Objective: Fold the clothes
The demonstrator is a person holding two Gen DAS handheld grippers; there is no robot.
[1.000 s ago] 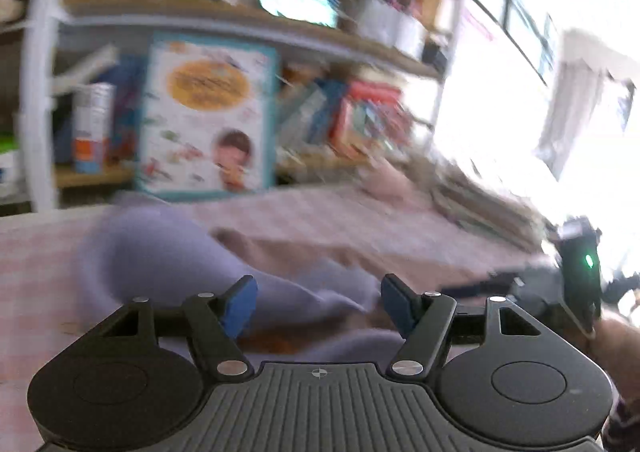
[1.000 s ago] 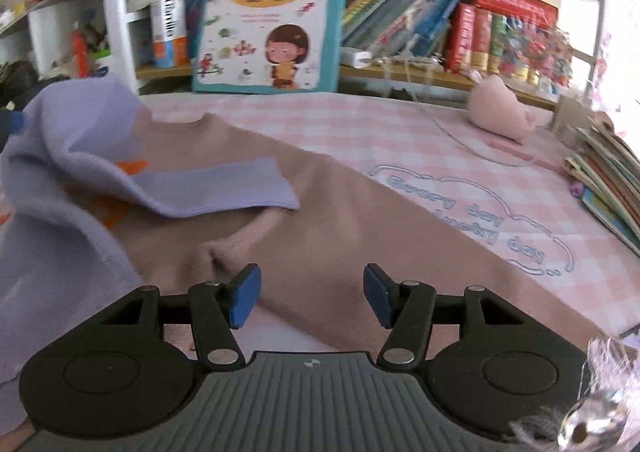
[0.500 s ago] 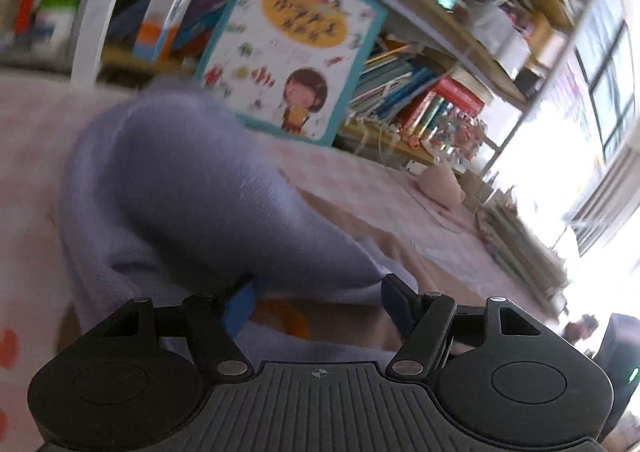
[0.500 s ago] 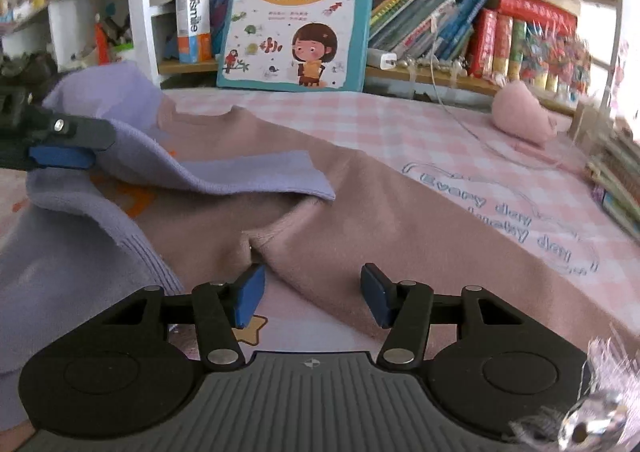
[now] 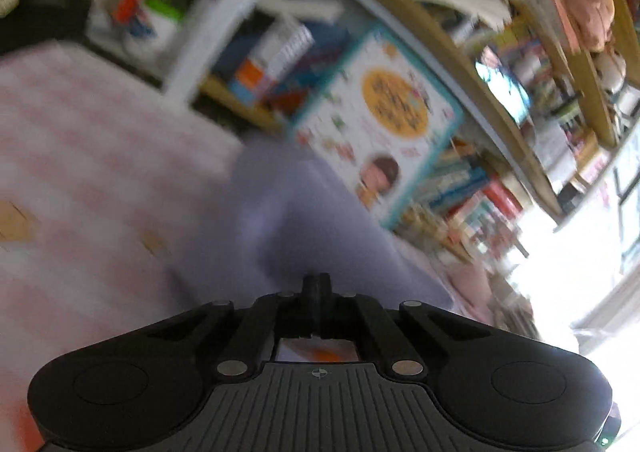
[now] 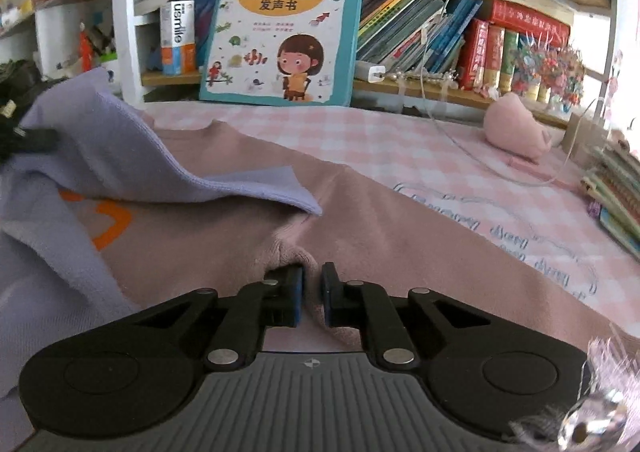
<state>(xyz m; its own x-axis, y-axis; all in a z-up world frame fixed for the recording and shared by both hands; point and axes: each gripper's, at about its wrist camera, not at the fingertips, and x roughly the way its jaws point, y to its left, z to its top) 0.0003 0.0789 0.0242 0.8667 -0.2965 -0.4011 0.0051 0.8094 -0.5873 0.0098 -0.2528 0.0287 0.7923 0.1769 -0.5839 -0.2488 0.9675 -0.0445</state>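
The garment (image 6: 224, 236), soft pink-and-lilac knit, lies spread on the checked desk (image 6: 360, 136). It is light and limp; grip at edges. Right tongs (image 6: 312, 292) have just closed, pinching a pink fold. Left tongs (image 5: 316, 292) have just closed on the lilac sleeve (image 5: 304, 220).

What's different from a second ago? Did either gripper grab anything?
Both grippers have just closed. The right gripper now pinches a raised fold of the pink garment where its jaws stood open over it. The left gripper has rolled and moved in on the lavender sleeve; its jaws are shut at the fabric, though blur hides the grip itself. The picture book and checked cloth are unchanged.
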